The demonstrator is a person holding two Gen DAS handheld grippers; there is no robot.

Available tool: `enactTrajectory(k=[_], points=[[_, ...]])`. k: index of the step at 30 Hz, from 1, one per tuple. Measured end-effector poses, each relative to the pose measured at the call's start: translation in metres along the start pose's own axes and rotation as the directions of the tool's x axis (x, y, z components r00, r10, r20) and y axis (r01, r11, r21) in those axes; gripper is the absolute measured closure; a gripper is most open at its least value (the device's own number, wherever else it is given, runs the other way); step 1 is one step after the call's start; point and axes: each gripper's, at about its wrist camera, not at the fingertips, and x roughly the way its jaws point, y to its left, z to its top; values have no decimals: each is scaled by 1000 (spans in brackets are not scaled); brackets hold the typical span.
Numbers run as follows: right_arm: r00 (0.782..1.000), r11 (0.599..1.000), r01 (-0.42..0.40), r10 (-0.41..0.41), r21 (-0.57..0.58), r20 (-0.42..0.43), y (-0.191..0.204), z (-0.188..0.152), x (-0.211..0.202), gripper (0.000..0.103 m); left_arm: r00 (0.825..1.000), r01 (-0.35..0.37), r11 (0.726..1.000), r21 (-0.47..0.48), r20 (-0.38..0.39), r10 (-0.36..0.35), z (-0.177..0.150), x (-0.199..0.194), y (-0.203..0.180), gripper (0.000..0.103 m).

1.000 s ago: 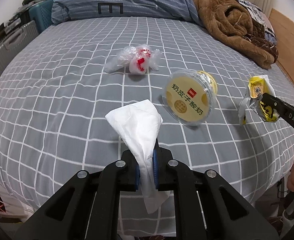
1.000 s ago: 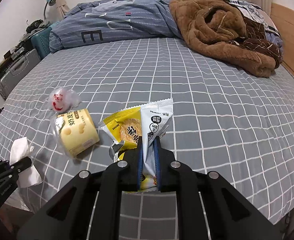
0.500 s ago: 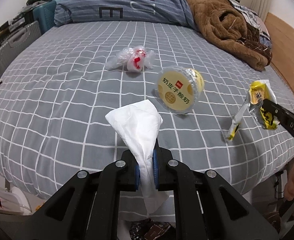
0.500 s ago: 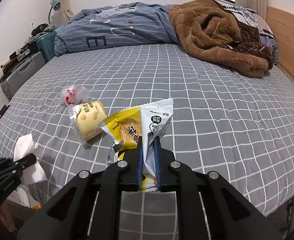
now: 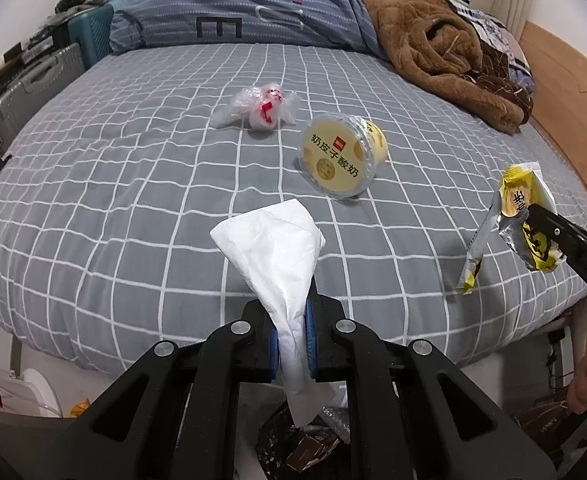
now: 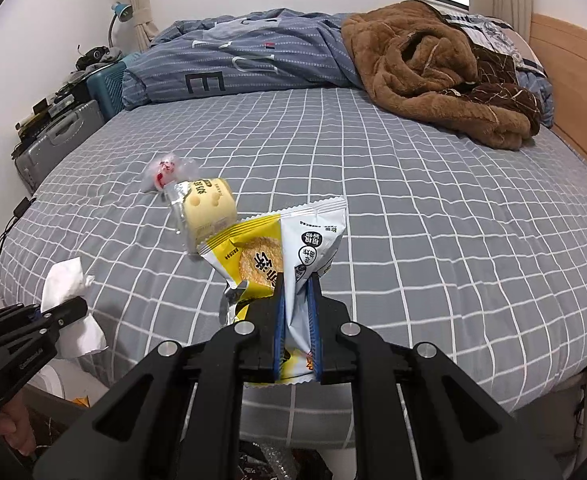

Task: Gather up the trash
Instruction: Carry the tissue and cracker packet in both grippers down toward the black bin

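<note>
My left gripper point(image 5: 292, 312) is shut on a white tissue point(image 5: 277, 248) and holds it past the bed's near edge; it also shows in the right wrist view point(image 6: 67, 304). My right gripper point(image 6: 296, 292) is shut on a yellow and white snack wrapper point(image 6: 289, 248), also seen in the left wrist view point(image 5: 523, 208). A yellow yogurt cup point(image 5: 343, 156) lies on its side on the grey checked bed point(image 5: 133, 184). A crumpled clear wrapper with red print point(image 5: 263, 106) lies beyond the cup.
A brown blanket point(image 5: 441, 52) and a blue striped duvet point(image 5: 249, 16) lie at the far end of the bed. Suitcases point(image 5: 25, 88) stand at the left. Dark trash point(image 5: 305, 444) shows below the left gripper, off the bed edge. A wooden bed frame point(image 5: 561, 92) runs along the right.
Both grippers have pulled back and up from the bed with the tissue and the wrapper still held. The bed edge and the floor below have come into view.
</note>
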Motion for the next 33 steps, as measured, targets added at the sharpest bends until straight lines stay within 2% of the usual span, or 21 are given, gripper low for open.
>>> enactTrajectory(k=[14,33], points=[[1000,1000,-2,2,-13,5,8,-30,-28,93,1000,4,1000,-5,1,-4,-29,-22,0,94],[999,999,-29,27,-37,-46,22,-82,-55,93,999,11,1000,-23,-35,-11,-85,-40,-7,94]])
